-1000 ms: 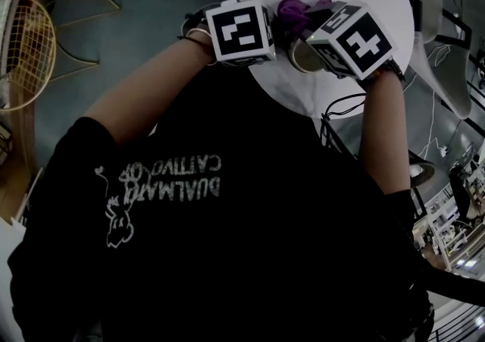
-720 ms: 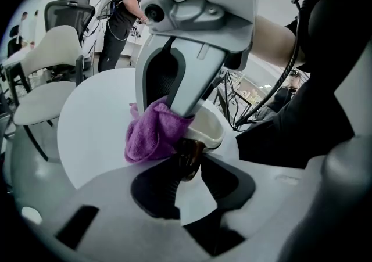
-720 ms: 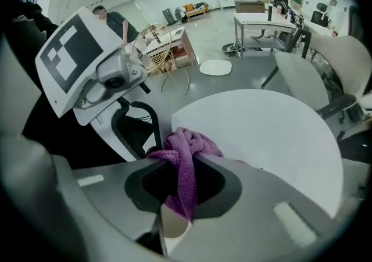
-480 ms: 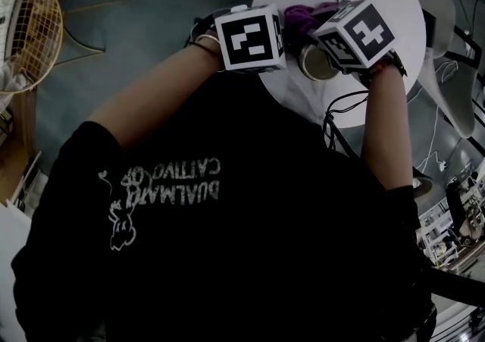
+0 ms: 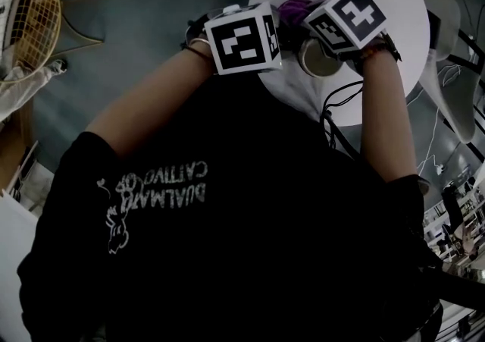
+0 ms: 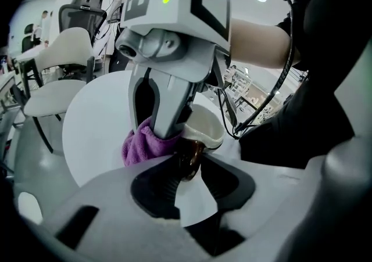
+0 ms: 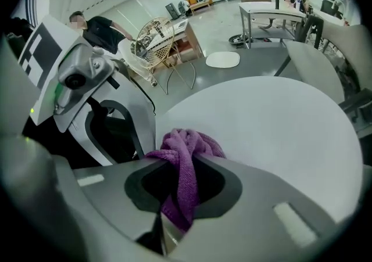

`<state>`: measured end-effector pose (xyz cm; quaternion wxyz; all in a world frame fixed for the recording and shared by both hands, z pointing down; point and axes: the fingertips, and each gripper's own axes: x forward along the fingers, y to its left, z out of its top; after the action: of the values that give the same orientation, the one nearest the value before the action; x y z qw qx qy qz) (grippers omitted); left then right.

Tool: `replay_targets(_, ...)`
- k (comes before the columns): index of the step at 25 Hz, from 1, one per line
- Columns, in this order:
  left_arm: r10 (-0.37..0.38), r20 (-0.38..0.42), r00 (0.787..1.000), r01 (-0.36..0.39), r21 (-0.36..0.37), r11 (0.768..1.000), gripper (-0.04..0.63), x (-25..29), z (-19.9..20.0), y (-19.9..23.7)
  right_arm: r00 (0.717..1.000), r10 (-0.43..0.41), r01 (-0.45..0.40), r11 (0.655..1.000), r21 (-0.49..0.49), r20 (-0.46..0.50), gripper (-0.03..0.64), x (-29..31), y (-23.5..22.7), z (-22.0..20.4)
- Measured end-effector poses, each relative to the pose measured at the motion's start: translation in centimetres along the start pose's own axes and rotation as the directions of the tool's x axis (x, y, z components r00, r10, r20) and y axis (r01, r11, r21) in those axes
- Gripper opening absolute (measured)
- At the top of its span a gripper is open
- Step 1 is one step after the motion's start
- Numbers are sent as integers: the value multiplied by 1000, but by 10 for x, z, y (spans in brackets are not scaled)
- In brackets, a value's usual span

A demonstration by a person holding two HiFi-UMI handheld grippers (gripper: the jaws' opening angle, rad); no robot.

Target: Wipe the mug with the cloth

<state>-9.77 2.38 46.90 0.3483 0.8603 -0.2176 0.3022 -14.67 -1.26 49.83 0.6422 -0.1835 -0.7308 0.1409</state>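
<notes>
Wiping looks to be under way. The left gripper [image 6: 187, 165] has its jaws set fairly wide yet closed on the glossy brown ceramic mug with a cream inside [image 6: 204, 129], steadying it over the near part of the round white table [image 7: 273, 121]. The right gripper [image 7: 181, 168] pinches the bunched purple terry cloth [image 7: 187, 142] tight and presses it to the mug's far-left side — just below the rim. The next move probably calls for rubbing the cloth around the wall against a firm left grip — a slack hold could tip the mug.
</notes>
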Motion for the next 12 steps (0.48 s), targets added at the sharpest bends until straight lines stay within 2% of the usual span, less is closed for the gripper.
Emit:
replay_targets(7, 62, 13, 998, -61, -49, 997, 109, 7, 5, 0, 995, 41, -41, 999, 5, 87, 72, -4, -5, -6)
replay_targets(12, 94, -1, 996, -94, -68, 993, 110, 3, 1, -6, 975, 54, -64, 997, 43, 213, 71, -12, -4, -5)
